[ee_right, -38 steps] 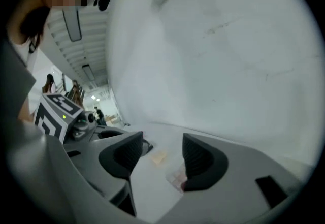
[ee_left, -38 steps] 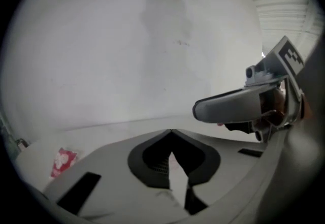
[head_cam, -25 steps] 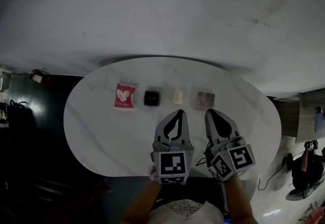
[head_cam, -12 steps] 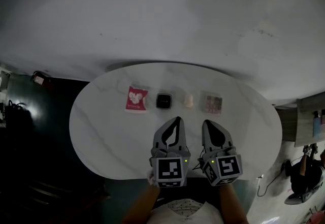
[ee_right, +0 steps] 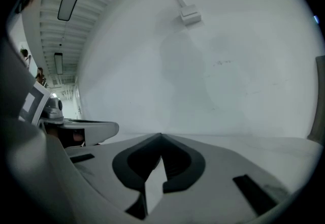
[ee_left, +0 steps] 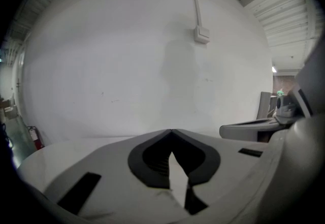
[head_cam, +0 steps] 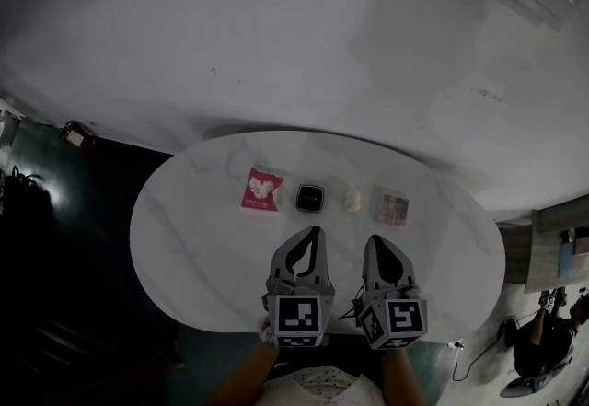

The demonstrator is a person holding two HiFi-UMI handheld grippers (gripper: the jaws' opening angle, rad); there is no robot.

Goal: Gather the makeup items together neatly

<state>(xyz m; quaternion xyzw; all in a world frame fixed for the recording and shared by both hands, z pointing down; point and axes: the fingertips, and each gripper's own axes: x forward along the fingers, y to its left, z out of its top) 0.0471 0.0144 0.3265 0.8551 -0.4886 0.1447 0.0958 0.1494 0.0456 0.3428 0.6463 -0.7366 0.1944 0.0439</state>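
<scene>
While I am holding both tools low over the near edge of the white oval table (head_cam: 184,238), the left gripper (head_cam: 315,230) is sitting with its jaws pressed together at the tips and nothing between them. The right gripper (head_cam: 371,239) is doing the same, closed tight and carrying nothing. The two are hanging side by side, close but not touching, and both are pointing across the tabletop toward the plain white wall (head_cam: 276,27). The makeup items are lying in a loose row across the middle of the table, just beyond the jaw tips and clear of them. From my left I am seeing a red sachet (head_cam: 262,191), a black square compact (head_cam: 310,198) just beside it, a small pale rounded piece (head_cam: 352,200) that I cannot identify, and a pale palette (head_cam: 393,208) with pinkish squares. None of the four is touching its neighbour. The left gripper is aiming roughly at the compact, and the right one between the pale piece and the palette. A small wall box (ee_left: 202,35) is showing straight ahead in both gripper views.
</scene>
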